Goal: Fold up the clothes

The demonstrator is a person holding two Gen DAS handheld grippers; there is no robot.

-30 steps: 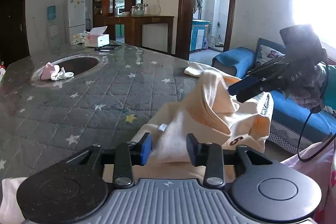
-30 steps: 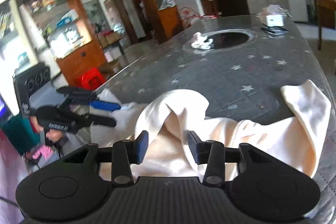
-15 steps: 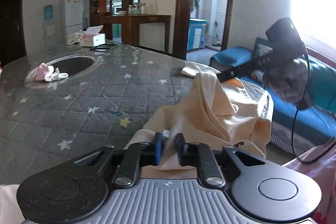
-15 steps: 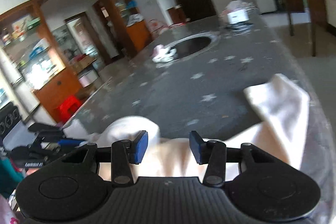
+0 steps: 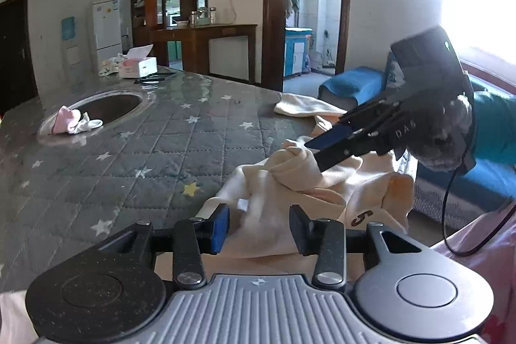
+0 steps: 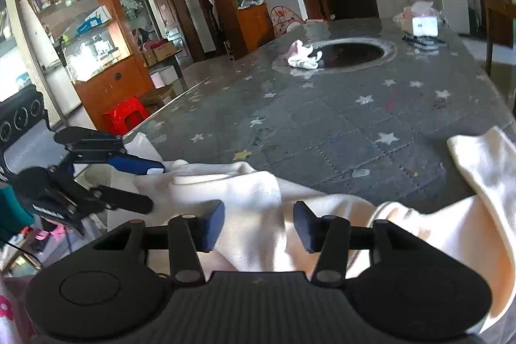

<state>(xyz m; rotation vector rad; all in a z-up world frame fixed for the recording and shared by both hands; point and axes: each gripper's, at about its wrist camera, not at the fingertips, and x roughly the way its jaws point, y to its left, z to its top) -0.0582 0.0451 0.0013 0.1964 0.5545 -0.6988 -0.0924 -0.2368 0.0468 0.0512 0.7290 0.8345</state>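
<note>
Left tool (image 5: 259, 226), lower centre of the left wrist view: two black fingers with blue pads (image 5: 221, 228), each pivoted on a silver screw, flanked by round black discs above a ribbed grey housing. Right tool (image 5: 314, 152), right of the same frame: black linkage with white lettering, a black camera block on top, a thin black cable looping down, a grey fuzzy glove (image 5: 448, 137) and teal sleeve (image 5: 493, 128) behind.
</note>
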